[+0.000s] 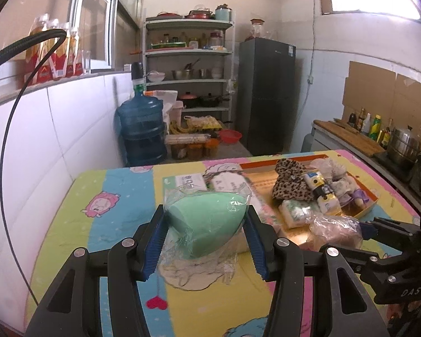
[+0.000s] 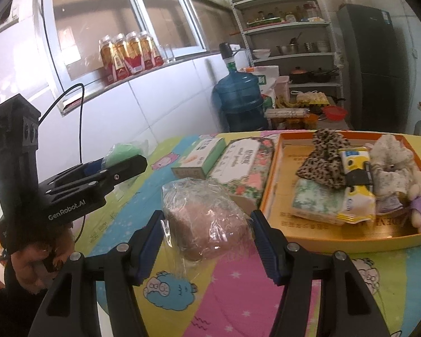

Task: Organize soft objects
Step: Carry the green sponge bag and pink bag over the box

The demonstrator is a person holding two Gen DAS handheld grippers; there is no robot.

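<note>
Left gripper (image 1: pixel 206 224) fingers clamped on green egg-shaped sponge in clear plastic wrap (image 1: pixel 207 226), lifted. Right gripper (image 2: pixel 207 224) fingers apart, straddling pink-brown sponge in crinkled clear wrap (image 2: pixel 210 219) lying between them. Risk: slick wrap may slide off the pads; squashy foam could squirt out. Ahead of right fingers: orange cardboard tray (image 2: pixel 275 168) holding soft items. Cartoon-print mat (image 2: pixel 224 295) underneath, kitchen shelving (image 1: pixel 188 64) far beyond.

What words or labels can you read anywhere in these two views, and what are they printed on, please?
"GenRobot.AI": side of the left gripper.
"DAS": body of the right gripper, cut off.
Print on the tissue packs, orange tray and bottles: too blurred to read.
</note>
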